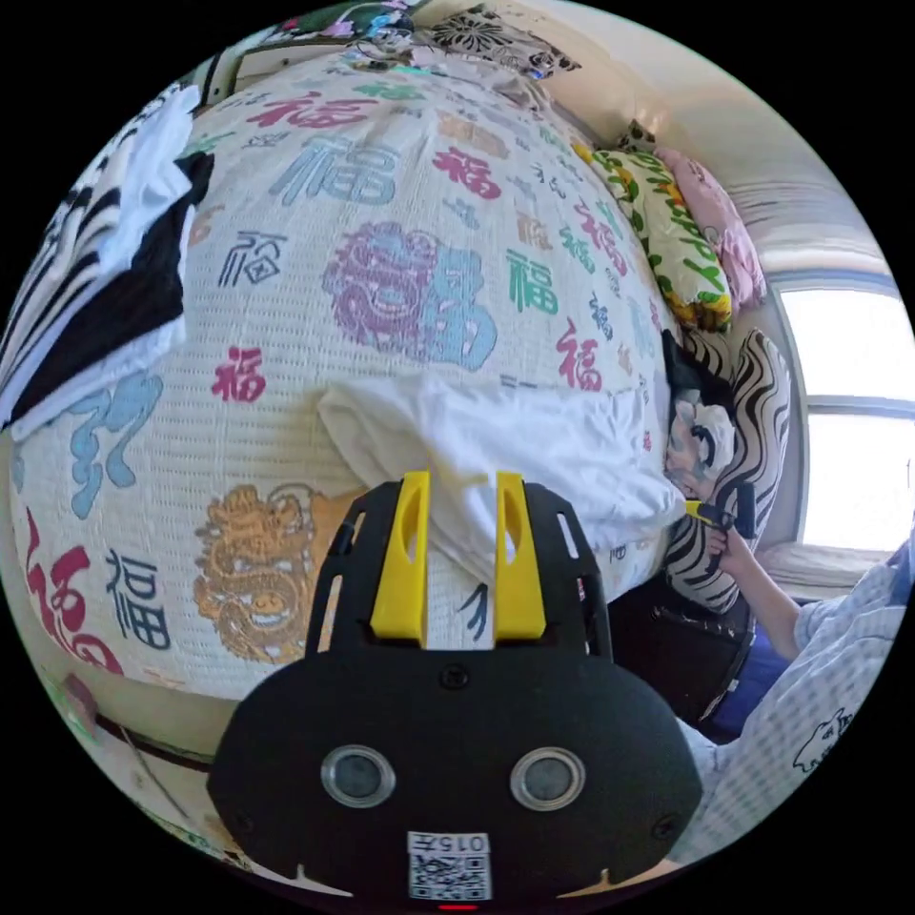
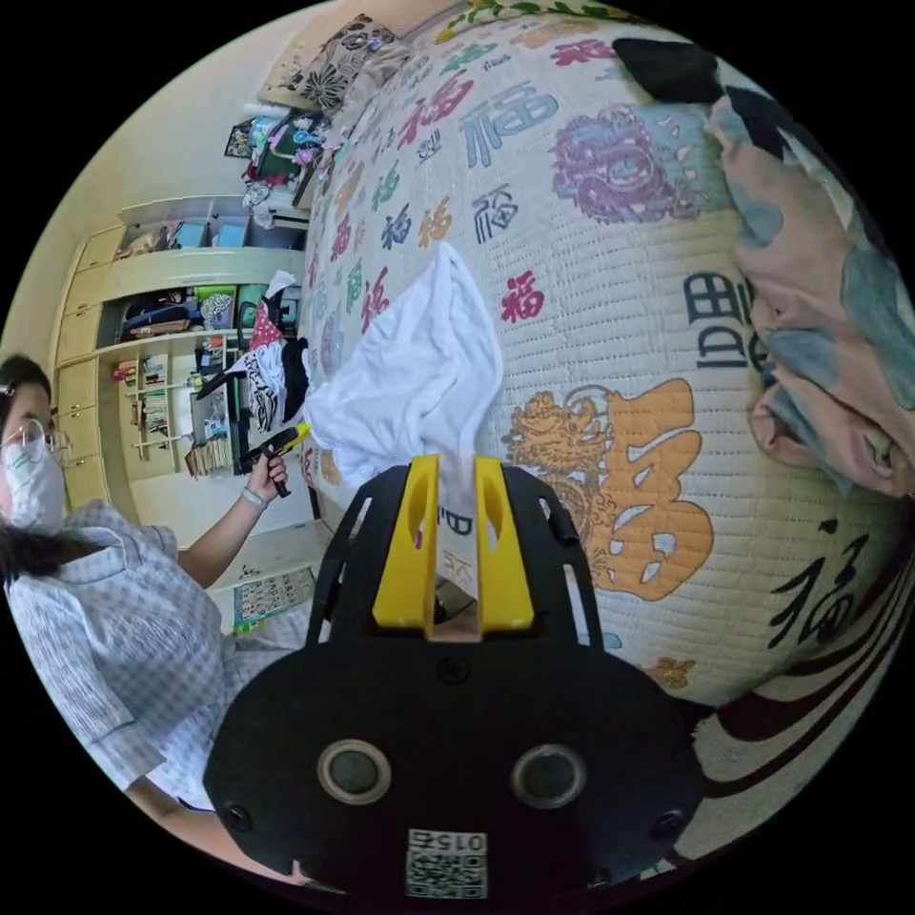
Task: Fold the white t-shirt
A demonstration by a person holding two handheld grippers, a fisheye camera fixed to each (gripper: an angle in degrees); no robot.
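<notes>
A white t-shirt (image 1: 496,448) is held stretched along the near edge of a patterned quilt (image 1: 381,238), pinched at one end by the left gripper (image 1: 461,496) and at the other by the right gripper (image 2: 456,477). Folded black-and-white clothes (image 1: 105,286) are stacked well apart on the quilt.

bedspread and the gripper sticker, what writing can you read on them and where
"福": printed on the bedspread, repeated many times in red, green, blue and black.
Other stylised characters on the bedspread: too distorted to read.
Sticker on the left gripper: print too small to read.
White t-shirt: no text visible.
</notes>
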